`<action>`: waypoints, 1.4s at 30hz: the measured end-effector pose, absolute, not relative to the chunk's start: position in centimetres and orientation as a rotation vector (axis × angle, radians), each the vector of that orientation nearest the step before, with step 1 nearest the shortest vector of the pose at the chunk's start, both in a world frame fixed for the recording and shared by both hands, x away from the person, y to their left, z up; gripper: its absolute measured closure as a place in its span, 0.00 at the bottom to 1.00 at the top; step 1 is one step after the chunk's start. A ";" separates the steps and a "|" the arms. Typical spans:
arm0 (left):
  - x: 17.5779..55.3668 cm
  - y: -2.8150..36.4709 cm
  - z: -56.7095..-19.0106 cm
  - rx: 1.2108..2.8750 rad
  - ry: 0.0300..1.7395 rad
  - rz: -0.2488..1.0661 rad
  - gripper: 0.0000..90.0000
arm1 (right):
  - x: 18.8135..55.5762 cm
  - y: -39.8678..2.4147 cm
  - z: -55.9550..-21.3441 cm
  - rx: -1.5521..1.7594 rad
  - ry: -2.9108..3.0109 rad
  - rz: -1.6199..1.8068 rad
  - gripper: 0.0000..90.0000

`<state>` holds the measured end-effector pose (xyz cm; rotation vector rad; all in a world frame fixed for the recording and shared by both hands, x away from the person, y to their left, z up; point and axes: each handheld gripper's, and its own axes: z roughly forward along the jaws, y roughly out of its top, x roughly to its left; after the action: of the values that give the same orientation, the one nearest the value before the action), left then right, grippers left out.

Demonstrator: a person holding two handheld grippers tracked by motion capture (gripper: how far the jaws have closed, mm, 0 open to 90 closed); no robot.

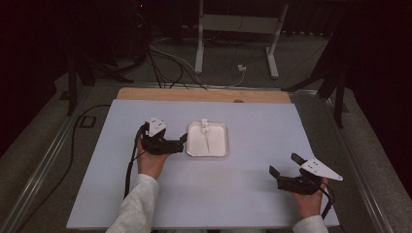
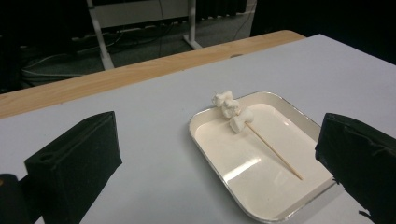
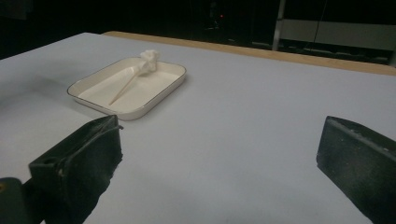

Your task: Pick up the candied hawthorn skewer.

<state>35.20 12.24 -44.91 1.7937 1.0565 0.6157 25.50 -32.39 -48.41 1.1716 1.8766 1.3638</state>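
Observation:
A white rectangular tray lies mid-table, and in it rests a wooden skewer with marshmallows threaded on its far end. My left gripper stands open just left of the tray, its jaws pointing at the tray's left rim and holding nothing. In the left gripper view the tray, skewer and marshmallows sit close ahead between the spread jaws. My right gripper is open and holds nothing at the front right, well apart from the tray and the skewer.
A pale blue mat covers the table, with a wooden strip showing along the far edge. Beyond it stand a white metal frame and floor cables. The person's forearms come in from the near edge.

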 end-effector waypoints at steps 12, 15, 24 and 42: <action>36.9 10.2 -45.8 1.813 1.079 0.598 0.01 | 25.5 -32.4 -48.4 1.173 1.878 1.365 0.00; 37.2 9.7 -46.1 1.827 1.085 0.593 0.01 | 25.6 -32.4 -48.5 1.173 1.880 1.363 0.00; 38.1 7.9 -47.0 1.857 1.096 0.568 0.01 | 25.6 -32.4 -48.5 1.177 1.881 1.362 0.00; 39.3 5.1 -48.7 1.912 1.121 0.549 0.01 | 25.6 -32.5 -48.5 1.180 1.882 1.361 0.00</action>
<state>39.30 5.10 -48.73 1.9124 1.1206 0.5493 25.57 -32.51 -48.51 1.1798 1.8815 1.3613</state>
